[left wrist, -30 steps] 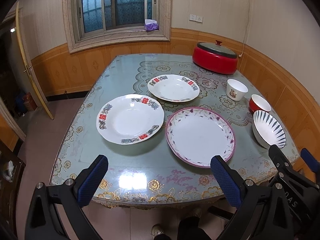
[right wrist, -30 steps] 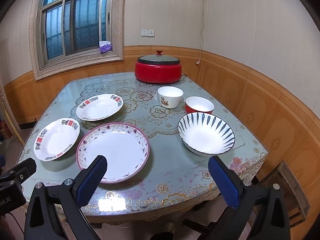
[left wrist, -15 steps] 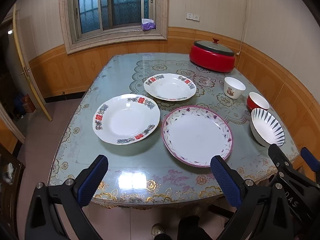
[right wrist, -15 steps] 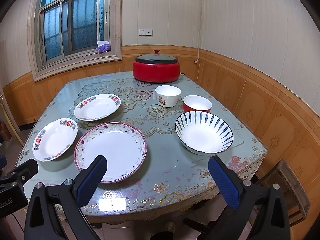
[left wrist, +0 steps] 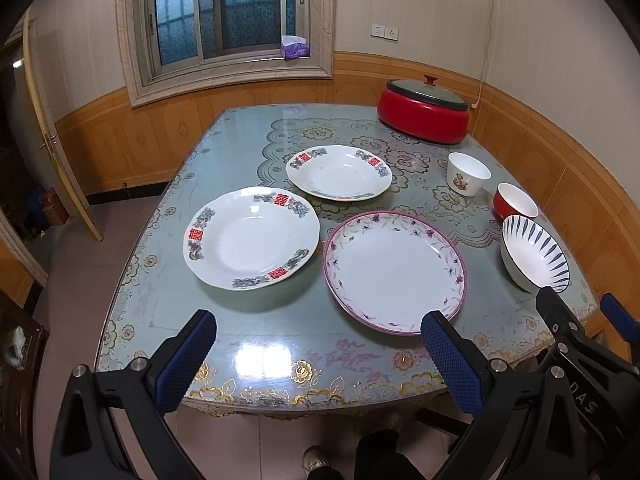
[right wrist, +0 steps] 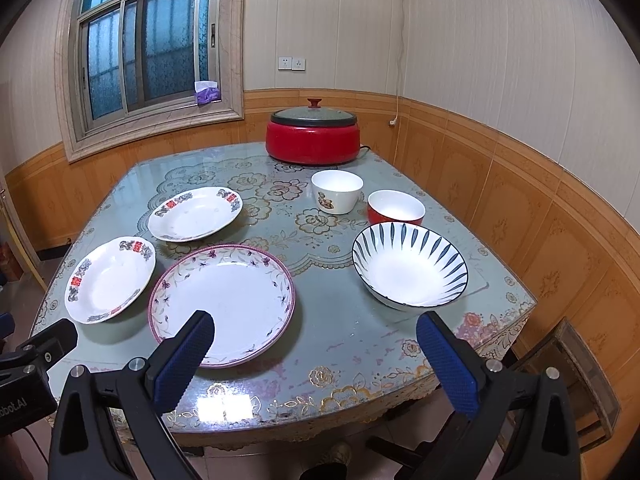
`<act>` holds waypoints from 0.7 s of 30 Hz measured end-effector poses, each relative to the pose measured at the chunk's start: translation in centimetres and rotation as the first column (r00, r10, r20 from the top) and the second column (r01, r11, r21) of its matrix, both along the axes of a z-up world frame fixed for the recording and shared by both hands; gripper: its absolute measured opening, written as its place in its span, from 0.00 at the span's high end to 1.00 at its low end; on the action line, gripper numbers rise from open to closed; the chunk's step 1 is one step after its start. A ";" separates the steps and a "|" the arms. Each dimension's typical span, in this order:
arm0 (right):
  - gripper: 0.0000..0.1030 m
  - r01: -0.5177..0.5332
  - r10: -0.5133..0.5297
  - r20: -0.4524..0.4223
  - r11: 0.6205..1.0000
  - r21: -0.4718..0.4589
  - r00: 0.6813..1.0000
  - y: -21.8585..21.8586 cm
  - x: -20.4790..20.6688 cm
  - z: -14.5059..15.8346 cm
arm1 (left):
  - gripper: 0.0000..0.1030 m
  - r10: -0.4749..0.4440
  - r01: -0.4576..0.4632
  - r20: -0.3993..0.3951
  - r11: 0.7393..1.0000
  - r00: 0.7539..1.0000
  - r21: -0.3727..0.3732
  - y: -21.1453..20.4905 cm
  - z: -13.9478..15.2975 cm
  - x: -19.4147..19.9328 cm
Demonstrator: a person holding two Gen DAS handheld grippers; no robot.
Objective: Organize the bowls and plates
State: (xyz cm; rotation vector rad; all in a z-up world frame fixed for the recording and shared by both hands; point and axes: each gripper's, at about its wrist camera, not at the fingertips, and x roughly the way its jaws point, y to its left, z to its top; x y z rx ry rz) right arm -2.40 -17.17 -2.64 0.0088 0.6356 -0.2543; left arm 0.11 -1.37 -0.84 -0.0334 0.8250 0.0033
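The purple-rimmed plate lies flat on the counter, just ahead of the left gripper, its near rim by the right-hand pad of those jaws; in the right wrist view the same plate sits ahead of the left-hand pad of the right gripper. Left of it, rims nearly touching, is a white plate with red characters, ahead of the left jaws' left pad. A 2nd plate of the same pattern lies further out, beyond both. Ahead of the right jaws' right pad stands the blue-striped bowl, apart from the purple-rimmed plate. Beyond it, nearly touching its far rim, is the red bowl, and beside that the white cup-shaped bowl. Furthest from both jaws, a red lidded cooker stands near the counter's far edge. Both pairs of jaws are spread wide and hold nothing, hanging over the counter's near edge.
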 end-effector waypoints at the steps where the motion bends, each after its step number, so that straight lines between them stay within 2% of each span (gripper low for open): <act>1: 0.00 0.000 0.000 0.001 1.000 -0.001 1.000 0.0 0.0 0.0 | 0.00 0.000 0.000 0.000 1.000 1.000 0.001 0.0 0.0 0.1; 21: 0.00 0.012 -0.012 -0.005 1.000 -0.003 1.000 0.4 1.1 -0.1 | 0.00 -0.007 0.007 -0.013 1.000 1.000 0.000 0.4 -0.4 1.4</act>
